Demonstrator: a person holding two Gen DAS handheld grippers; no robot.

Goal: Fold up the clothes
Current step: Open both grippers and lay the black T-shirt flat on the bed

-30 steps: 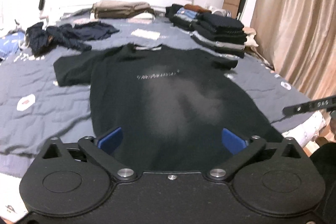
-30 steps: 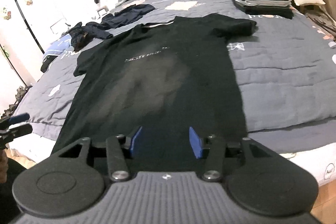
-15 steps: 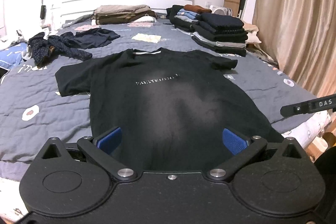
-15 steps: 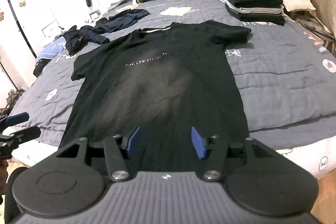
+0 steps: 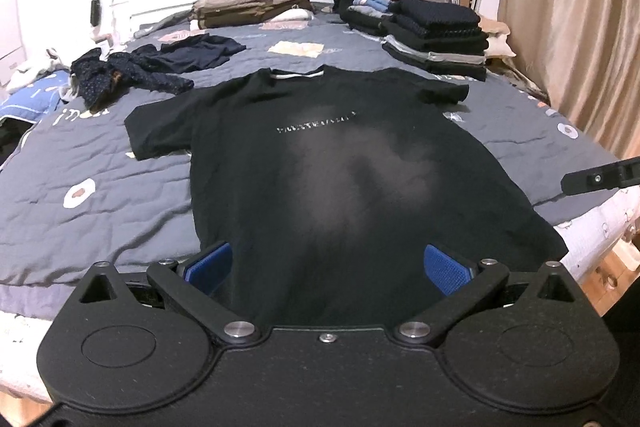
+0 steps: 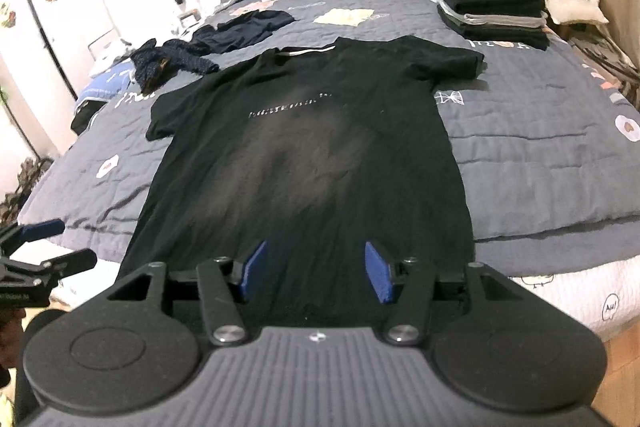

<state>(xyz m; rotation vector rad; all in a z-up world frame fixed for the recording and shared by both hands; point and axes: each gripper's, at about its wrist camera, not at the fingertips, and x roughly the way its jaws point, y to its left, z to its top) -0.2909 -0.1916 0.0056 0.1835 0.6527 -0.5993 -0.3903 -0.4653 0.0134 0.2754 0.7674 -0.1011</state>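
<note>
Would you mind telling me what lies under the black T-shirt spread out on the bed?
The black T-shirt lies flat on a grey quilt, which shows all round it, with printed patches. Whatever part of the quilt sits beneath the shirt is covered, so nothing there can be seen.

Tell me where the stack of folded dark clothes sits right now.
The stack of folded dark clothes sits at the far right of the bed in both wrist views, beyond the right sleeve of the spread black T-shirt and beside the curtain.
</note>
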